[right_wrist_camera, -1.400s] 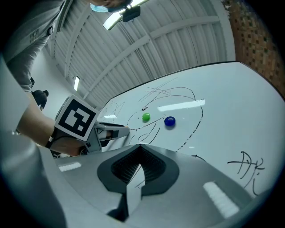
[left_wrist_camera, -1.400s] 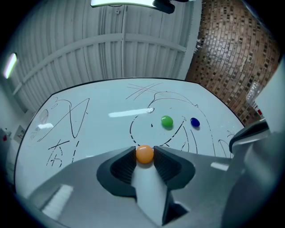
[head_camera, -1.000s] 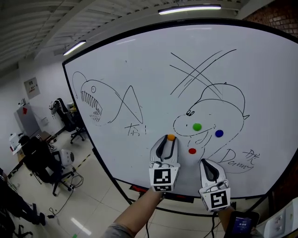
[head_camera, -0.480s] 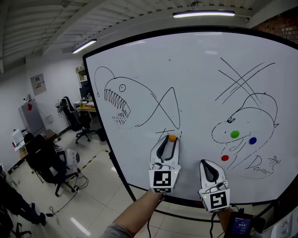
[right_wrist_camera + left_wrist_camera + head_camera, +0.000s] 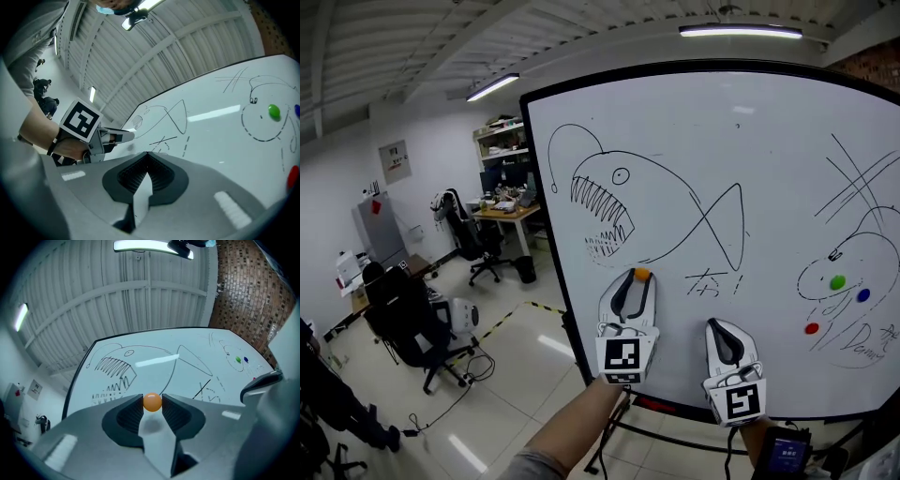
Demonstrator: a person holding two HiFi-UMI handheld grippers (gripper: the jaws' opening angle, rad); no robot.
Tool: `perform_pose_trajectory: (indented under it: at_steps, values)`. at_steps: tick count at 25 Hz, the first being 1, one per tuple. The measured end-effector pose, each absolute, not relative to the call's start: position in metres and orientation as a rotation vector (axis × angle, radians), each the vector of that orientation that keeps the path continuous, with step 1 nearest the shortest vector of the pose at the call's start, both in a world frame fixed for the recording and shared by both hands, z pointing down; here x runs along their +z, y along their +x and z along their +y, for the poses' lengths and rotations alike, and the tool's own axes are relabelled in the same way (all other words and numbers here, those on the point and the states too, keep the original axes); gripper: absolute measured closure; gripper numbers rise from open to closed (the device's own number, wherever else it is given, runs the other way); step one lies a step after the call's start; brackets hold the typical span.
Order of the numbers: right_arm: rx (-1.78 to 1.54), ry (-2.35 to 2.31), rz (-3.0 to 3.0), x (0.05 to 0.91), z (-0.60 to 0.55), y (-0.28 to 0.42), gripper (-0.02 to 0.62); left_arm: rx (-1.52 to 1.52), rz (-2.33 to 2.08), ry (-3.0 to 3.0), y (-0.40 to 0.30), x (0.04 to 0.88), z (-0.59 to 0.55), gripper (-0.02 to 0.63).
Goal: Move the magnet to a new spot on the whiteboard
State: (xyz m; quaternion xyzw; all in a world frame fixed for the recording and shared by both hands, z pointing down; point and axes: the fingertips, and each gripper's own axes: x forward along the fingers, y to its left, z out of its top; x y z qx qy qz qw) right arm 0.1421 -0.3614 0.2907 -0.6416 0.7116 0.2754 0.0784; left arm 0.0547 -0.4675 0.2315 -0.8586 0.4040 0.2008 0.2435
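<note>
A small round orange magnet is pinched between the tips of my left gripper, held just in front of the whiteboard below the tail of the drawn fish. I cannot tell whether the magnet touches the board. My right gripper hangs lower and to the right, its jaws shut with nothing between them. Green, blue and red magnets sit on the drawn creature at the board's right.
The whiteboard stands on a wheeled frame over a glossy floor. Office chairs and a desk stand at the left. A person's leg shows at the far left. A dark device sits below my right gripper.
Both grippers have travelled left along the board with the orange magnet still gripped: from beside the drawn creature, past the writing, to below the fish's tail. The coloured magnets now lie far right.
</note>
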Motion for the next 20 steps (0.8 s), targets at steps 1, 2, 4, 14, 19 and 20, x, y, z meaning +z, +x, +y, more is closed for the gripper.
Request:
perform_pose_trajectory:
  at_steps: [1, 2, 4, 14, 19, 20]
  values:
    - [0.814, -1.913, 2.132, 0.290, -0.367, 0.133, 0.588, 0.544, 1.114, -2.344, 0.045, 0.232, -0.475, 0.491]
    - [0.806, -1.907, 2.134, 0.290, -0.372, 0.125, 0.588, 0.540, 1.124, -2.342, 0.035, 0.232, -0.482, 0.491]
    - [0.805, -1.898, 2.136, 0.290, -0.383, 0.109, 0.588, 0.539, 1.142, -2.343, 0.015, 0.232, -0.497, 0.491]
    - [0.834, -1.845, 2.144, 0.283, -0.425, 0.045, 0.588, 0.544, 1.215, -2.335, -0.062, 0.224, -0.557, 0.491]
    - [0.851, -1.847, 2.134, 0.278, -0.434, 0.035, 0.588, 0.563, 1.240, -2.342, -0.077, 0.212, -0.584, 0.491]
    - [0.869, -1.851, 2.132, 0.277, -0.435, 0.034, 0.588, 0.570, 1.246, -2.346, -0.080, 0.211, -0.588, 0.491]
